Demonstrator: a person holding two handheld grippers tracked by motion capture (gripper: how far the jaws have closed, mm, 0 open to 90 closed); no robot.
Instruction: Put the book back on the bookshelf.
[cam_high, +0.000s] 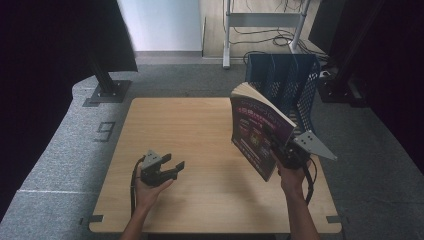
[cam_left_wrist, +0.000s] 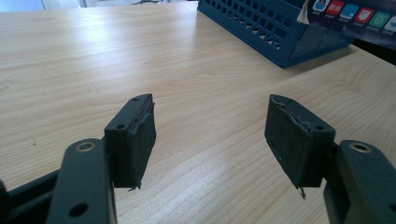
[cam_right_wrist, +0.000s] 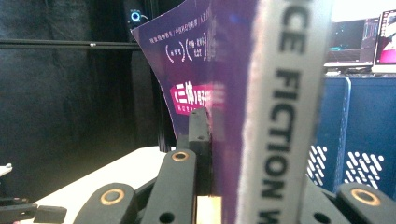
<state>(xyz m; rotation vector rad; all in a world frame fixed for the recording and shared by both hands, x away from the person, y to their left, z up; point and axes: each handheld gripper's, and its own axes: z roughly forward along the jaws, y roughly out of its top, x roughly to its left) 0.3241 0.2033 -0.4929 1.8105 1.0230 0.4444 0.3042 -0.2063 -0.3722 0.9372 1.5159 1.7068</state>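
A purple paperback book (cam_high: 257, 132) stands upright above the table's right side, held near its lower corner by my right gripper (cam_high: 286, 152), which is shut on it. In the right gripper view the book's purple cover (cam_right_wrist: 205, 70) and grey spine (cam_right_wrist: 289, 112) rise between the jaws. Behind the book stands a blue mesh file rack (cam_high: 287, 85) at the table's far right. My left gripper (cam_high: 172, 167) rests low over the front left of the table, open and holding nothing. Its two black pads (cam_left_wrist: 135, 140) stand wide apart over bare wood, with the rack (cam_left_wrist: 275, 28) ahead to the right.
The wooden table (cam_high: 200, 130) sits on grey carpet. A black stand base (cam_high: 105, 92) is at the far left, a white metal frame with cables (cam_high: 260, 30) behind the table, and dark curtains on both sides.
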